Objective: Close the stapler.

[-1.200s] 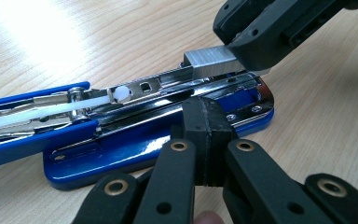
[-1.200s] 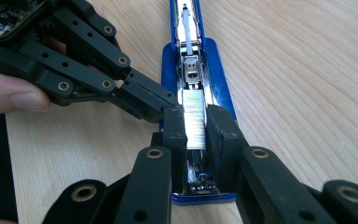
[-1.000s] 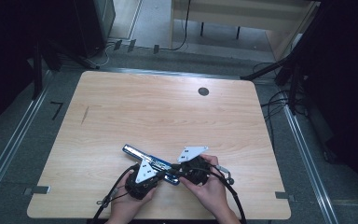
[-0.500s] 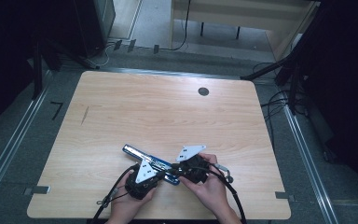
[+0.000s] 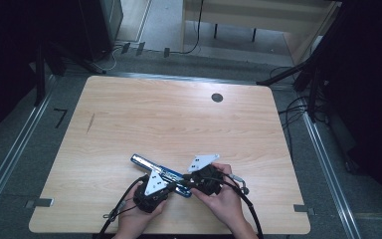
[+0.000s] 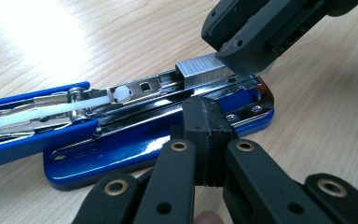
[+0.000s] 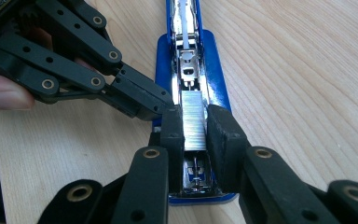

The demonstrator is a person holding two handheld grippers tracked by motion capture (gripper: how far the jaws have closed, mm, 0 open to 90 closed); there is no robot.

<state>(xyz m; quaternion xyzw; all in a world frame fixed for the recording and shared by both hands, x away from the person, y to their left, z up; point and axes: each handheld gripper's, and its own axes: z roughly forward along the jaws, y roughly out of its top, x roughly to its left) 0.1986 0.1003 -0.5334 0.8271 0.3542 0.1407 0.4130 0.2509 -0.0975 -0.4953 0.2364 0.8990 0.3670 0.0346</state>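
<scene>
- We count one blue stapler [image 5: 160,174], lying open near the near edge of the table, with its chrome magazine exposed.
- One strip of staples [image 7: 194,120] sits in that magazine.
- One white plastic pusher rod [image 6: 51,112] runs along the stapler's far part.
- Two grippers: the left gripper [image 5: 166,188] and the right gripper [image 5: 188,181], side by side at the stapler.
- Two grey three-cornered plates, one on each gripper.
- Two hands, one on each gripper, coming in from the near edge.
- One wooden table [image 5: 179,119].
- One round dark grommet [image 5: 217,97], far right on the tabletop.
- One short dark mark [image 5: 90,123], far left on the tabletop.
</scene>
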